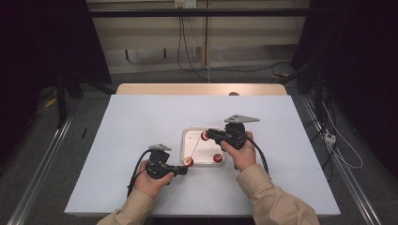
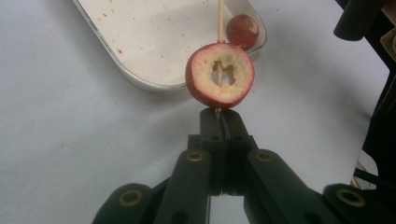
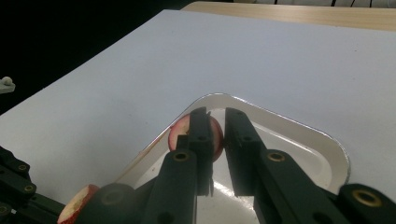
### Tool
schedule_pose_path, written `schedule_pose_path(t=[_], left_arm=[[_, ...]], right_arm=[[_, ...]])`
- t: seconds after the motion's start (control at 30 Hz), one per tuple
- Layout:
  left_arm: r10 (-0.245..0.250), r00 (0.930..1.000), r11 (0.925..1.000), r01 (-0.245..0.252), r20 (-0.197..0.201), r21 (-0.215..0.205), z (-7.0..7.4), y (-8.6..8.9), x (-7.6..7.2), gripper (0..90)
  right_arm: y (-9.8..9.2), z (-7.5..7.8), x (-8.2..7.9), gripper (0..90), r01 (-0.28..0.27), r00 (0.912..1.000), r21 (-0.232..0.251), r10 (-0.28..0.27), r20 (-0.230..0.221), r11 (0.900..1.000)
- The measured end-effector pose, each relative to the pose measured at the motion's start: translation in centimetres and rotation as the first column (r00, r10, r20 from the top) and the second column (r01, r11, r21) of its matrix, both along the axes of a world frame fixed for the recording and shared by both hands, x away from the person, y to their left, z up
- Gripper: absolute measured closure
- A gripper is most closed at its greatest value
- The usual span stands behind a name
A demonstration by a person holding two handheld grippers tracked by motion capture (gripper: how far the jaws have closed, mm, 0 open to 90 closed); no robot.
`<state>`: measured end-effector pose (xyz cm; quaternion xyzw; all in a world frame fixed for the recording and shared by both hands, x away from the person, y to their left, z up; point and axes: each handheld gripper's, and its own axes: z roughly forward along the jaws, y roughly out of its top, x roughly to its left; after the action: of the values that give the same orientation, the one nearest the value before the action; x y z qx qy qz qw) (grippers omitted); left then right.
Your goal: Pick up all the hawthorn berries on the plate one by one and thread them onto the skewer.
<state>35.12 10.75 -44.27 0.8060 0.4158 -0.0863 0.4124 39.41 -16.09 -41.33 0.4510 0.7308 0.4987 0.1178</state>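
Note:
My left gripper [image 2: 218, 114] is shut on the lower end of a thin wooden skewer [image 2: 219, 18]. A cored red fruit slice [image 2: 219, 74] is threaded on it just past the jaw tips. In the high view this gripper [image 1: 180, 170] sits at the near edge of the white tray [image 1: 187, 140], with the threaded fruit slice [image 1: 188, 162] beside the tray's rim. My right gripper [image 3: 215, 114] hangs above the tray [image 3: 327, 140], shut on another red fruit piece [image 3: 180, 135]. In the high view that gripper [image 1: 210, 135] holds the fruit piece [image 1: 204, 136] over the tray's far side.
A loose red fruit piece [image 1: 218, 158] lies in the tray's near right corner; it shows as the same loose piece [image 2: 243, 30] in the left gripper view. The tray stands on a white tabletop [image 1: 141, 122]. Cables lie on the floor beyond the table.

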Motion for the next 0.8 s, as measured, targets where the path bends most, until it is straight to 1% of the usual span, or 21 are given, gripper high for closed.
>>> schedule_pose_path(t=[0.03, 0.1, 0.23, 0.3, 0.33, 0.37, 0.4, 0.43, 0.47, 0.5, 0.53, 0.6, 0.67, 0.7, 0.73, 0.77, 0.8], left_arm=[[-0.004, 1.0, 1.0, 0.004, -0.004, 0.0, 0.0, 0.0, 0.0, 90.0], [-0.014, 0.9999, 0.9999, 0.014, -0.003, 0.003, 0.0, -0.1, 0.0, 90.0], [-0.016, 0.9998, 0.9999, 0.016, -0.012, 0.004, 0.0, -0.2, 0.0, 90.0], [-0.039, 0.9991, 0.9991, 0.039, -0.018, 0.015, 0.0, -0.3, -0.1, 90.0], [-0.046, 0.9986, 0.9988, 0.046, -0.028, 0.015, 0.0, -0.5, -0.2, 90.0], [-0.046, 0.9987, 0.9986, 0.047, -0.02, 0.027, 0.0, -0.6, -0.2, 90.0], [-0.049, 0.9985, 0.9985, 0.05, -0.023, 0.023, 0.0, -0.7, -0.3, 90.0], [-0.064, 0.9976, 0.9976, 0.064, -0.028, 0.024, 0.0, -0.7, -0.2, 90.0], [-0.052, 0.9984, 0.9981, 0.053, -0.023, 0.031, -0.1, -0.9, -0.2, 90.0], [-0.061, 0.9978, 0.9979, 0.062, -0.026, 0.019, -0.1, -0.8, -0.2, 90.0], [-0.057, 0.9982, 0.9982, 0.057, -0.02, 0.016, -0.1, -0.9, -0.2, 90.0], [-0.053, 0.9984, 0.9984, 0.053, -0.02, 0.021, -0.1, -1.0, -0.2, 90.0], [-0.048, 0.9987, 0.9985, 0.048, -0.019, 0.026, 0.0, -1.0, -0.2, 90.0], [-0.05, 0.9986, 0.9986, 0.05, -0.018, 0.018, -0.1, -0.9, -0.2, 90.0], [-0.044, 0.9989, 0.9989, 0.044, -0.016, 0.019, -0.1, -0.9, -0.2, 90.0], [-0.04, 0.9991, 0.9989, 0.041, -0.016, 0.024, -0.1, -0.9, -0.1, 90.0], [-0.046, 0.9988, 0.9988, 0.046, -0.017, 0.013, -0.1, -0.8, -0.1, 90.0]], right_arm=[[0.0, 0.0, 0.0, 82.0, -0.003, 1.0, 0.002, 0.003, 0.0, 1.0], [0.1, 0.0, 0.0, 82.0, -0.008, 0.9999, -0.014, 0.008, 0.006, 1.0], [0.2, 0.2, -0.1, 81.9, -0.021, 0.9996, -0.028, 0.021, 0.018, 0.999], [0.2, 0.3, -0.1, 81.6, -0.021, 0.9996, -0.018, 0.022, 0.02, 1.0], [0.1, 0.3, -0.1, 81.2, -0.016, 0.9996, -0.015, 0.017, 0.023, 1.0], [0.1, 0.4, 0.0, 81.1, -0.018, 0.9996, -0.009, 0.018, 0.023, 1.0], [0.1, 0.4, 0.0, 81.4, -0.02, 0.9995, -0.003, 0.02, 0.026, 1.0], [0.1, 0.5, 0.0, 81.2, -0.022, 0.9994, -0.005, 0.023, 0.026, 1.0], [0.2, 0.5, 0.1, 81.8, -0.026, 0.9992, -0.008, 0.027, 0.029, 1.0], [0.2, 0.6, 0.1, 82.8, -0.035, 0.9991, 0.003, 0.035, 0.025, 0.999], [0.4, 0.6, 0.1, 82.8, -0.043, 0.9989, 0.018, 0.042, 0.02, 0.999], [0.8, 0.6, 0.0, 82.0, -0.054, 0.9984, 0.008, 0.054, 0.015, 0.999], [1.3, 0.5, 0.0, 82.4, -0.072, 0.9974, 0.027, 0.072, 0.0, 0.997], [1.5, 0.4, 0.0, 82.6, -0.076, 0.9971, 0.025, 0.076, -0.002, 0.997], [1.7, 0.4, 0.0, 82.7, -0.082, 0.9967, 0.028, 0.082, -0.002, 0.996], [1.8, 0.4, 0.0, 81.9, -0.085, 0.9964, 0.033, 0.085, -0.002, 0.996], [1.9, 0.5, 0.0, 80.3, -0.073, 0.9973, 0.031, 0.073, 0.006, 0.997]])
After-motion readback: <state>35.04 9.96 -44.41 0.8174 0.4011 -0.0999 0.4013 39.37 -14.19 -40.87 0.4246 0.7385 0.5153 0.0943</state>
